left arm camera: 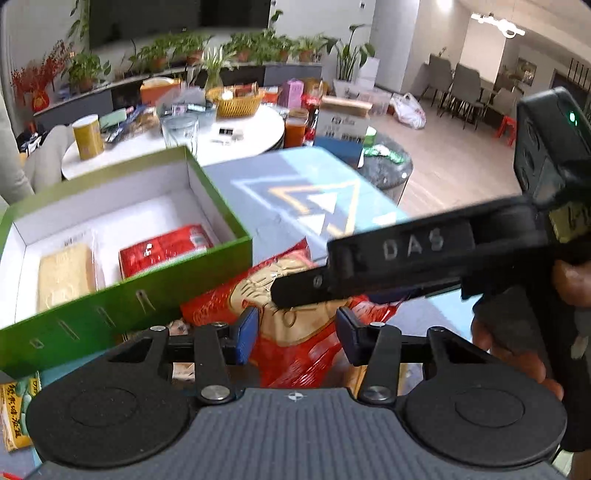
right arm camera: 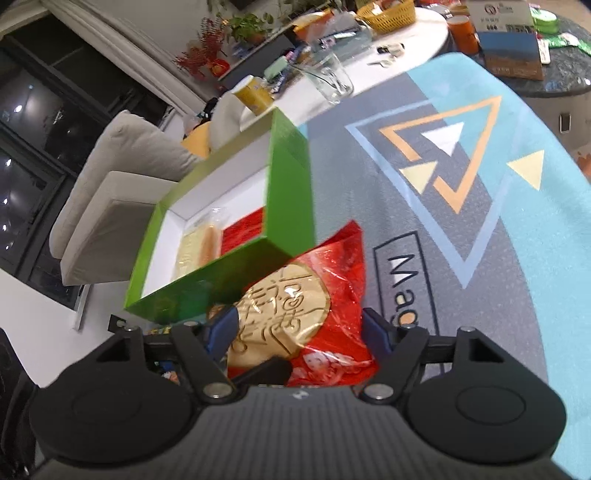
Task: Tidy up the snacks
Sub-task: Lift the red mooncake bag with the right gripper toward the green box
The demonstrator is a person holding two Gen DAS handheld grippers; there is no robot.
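The patterned mat point(right arm camera: 480, 229) on my counter lies bare across the right of the frame. The green box point(left arm camera: 122, 295) fills the left, its corner touching the red snack bag point(right arm camera: 332, 280). Both my left gripper point(left arm camera: 295, 332) and right gripper point(right arm camera: 299, 332) straddle that bag; I cannot tell whether either jaws pinch it.

Both views are bright and evenly lit indoors, with ceiling lamps point(left arm camera: 498, 24) blown out to white at the upper right of the left wrist view, while the windows point(right arm camera: 26, 155) at the left of the right wrist view are dark with small reflected lights. Fisheye distortion bends the room's lines and the mat point(right arm camera: 461, 192) toward the edges. The green box point(left arm camera: 122, 295) and the red snack bag point(right arm camera: 332, 280) look smeared, probably from motion blur, and glare streaks the bag's wrapper.
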